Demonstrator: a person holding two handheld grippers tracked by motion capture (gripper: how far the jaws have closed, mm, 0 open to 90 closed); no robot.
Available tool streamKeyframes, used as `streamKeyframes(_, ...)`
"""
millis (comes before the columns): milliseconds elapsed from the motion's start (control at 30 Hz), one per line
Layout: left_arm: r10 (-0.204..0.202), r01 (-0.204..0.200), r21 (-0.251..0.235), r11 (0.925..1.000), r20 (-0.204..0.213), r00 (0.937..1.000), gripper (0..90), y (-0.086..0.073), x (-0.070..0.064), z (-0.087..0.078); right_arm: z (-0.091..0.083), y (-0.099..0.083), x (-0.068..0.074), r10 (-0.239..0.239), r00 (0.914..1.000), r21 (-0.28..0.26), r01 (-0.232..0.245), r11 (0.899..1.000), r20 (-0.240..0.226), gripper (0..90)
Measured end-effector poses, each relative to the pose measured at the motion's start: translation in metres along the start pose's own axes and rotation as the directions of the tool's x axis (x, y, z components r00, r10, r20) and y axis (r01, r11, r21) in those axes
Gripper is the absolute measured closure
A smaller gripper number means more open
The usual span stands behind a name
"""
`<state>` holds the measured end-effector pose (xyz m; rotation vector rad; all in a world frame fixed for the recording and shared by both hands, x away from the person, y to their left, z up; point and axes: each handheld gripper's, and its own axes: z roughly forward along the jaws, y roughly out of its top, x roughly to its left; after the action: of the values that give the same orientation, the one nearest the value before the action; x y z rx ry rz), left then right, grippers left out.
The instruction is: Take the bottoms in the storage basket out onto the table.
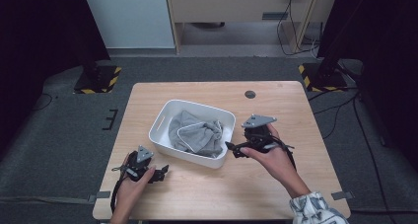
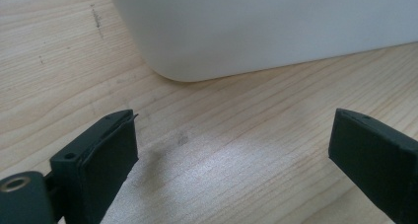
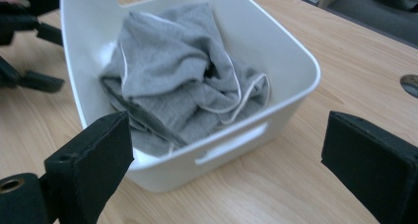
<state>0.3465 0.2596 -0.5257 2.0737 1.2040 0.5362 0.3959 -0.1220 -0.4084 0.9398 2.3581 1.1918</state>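
A white plastic bin [image 1: 158, 125] stands in the middle of the wooden table [image 1: 256, 184], with a crumpled grey cloth [image 1: 194, 134] with white edging inside it. My left gripper [image 1: 160, 174] rests low near the bin's front left corner, open and holding nothing. In the left gripper view its gap [image 2: 231, 150] faces the bin's outer wall [image 2: 256, 31] over bare wood. My right gripper [image 1: 233, 150] hovers at the bin's right end, open and holding nothing. In the right gripper view its gap [image 3: 226, 160] faces the bin's wall [image 3: 303, 68] and the cloth [image 3: 172, 71]. The left gripper [image 3: 47, 56] lies beyond the bin.
A round cable hole [image 1: 250, 94] sits near the table's far edge, also at the right as the cable hole [image 3: 410, 83]. Two dark stands with yellow-and-black bases [image 1: 98, 79] [image 1: 319, 77] flank the table on the grey floor. Cables [image 1: 340, 105] trail at the right.
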Motion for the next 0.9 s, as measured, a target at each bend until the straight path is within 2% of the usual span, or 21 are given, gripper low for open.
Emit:
streamKeyframes(133, -0.011, 0.011, -0.002, 0.9999, -0.004, 0.9999, 3.9, 0.0, 0.002, 0.0, 0.007, 0.016, -0.003, 0.012, 0.9999, 0.004, -0.012, 1.0, -0.012, 5.5)
streamKeyframes(267, -0.013, 0.013, 0.0, 0.9999, -0.004, 0.9999, 3.9, -0.001, 0.003, -0.001, 0.014, 0.028, -0.005, -0.014, 0.9999, 0.03, 0.014, 0.999, 0.001, 5.9)
streamKeyframes(333, -0.014, 0.014, -0.004, 0.9999, 0.0, 0.9999, 3.9, 0.0, 0.003, -0.001, 0.019, 0.042, -0.006, -0.038, 0.9993, 0.041, 0.037, 0.998, 0.008, 6.2)
streamKeyframes(567, -0.003, 0.003, -0.002, 1.0, 0.004, 1.0, 3.9, 0.001, 0.001, 0.001, 0.029, 0.065, -0.007, -0.062, 0.9981, 0.054, 0.062, 0.997, -0.003, 6.5)
streamKeyframes(733, -0.002, 0.002, -0.004, 1.0, 0.002, 1.0, 3.9, 0.001, 0.001, 0.001, 0.044, 0.08, 0.0, -0.103, 0.9945, 0.087, 0.104, 0.991, -0.02, 8.1)
streamKeyframes(767, -0.002, 0.002, -0.003, 1.0, 0.002, 1.0, 4.0, 0.001, 0.001, 0.001, 0.052, 0.085, 0.003, -0.109, 0.9937, 0.103, 0.111, 0.988, -0.028, 8.2)
streamKeyframes(900, 0.002, -0.002, -0.005, 1.0, 0.004, 1.0, 3.9, 0.001, 0.0, 0.0, 0.066, 0.09, 0.01, -0.102, 0.9937, 0.113, 0.107, 0.988, -0.047, 8.5)
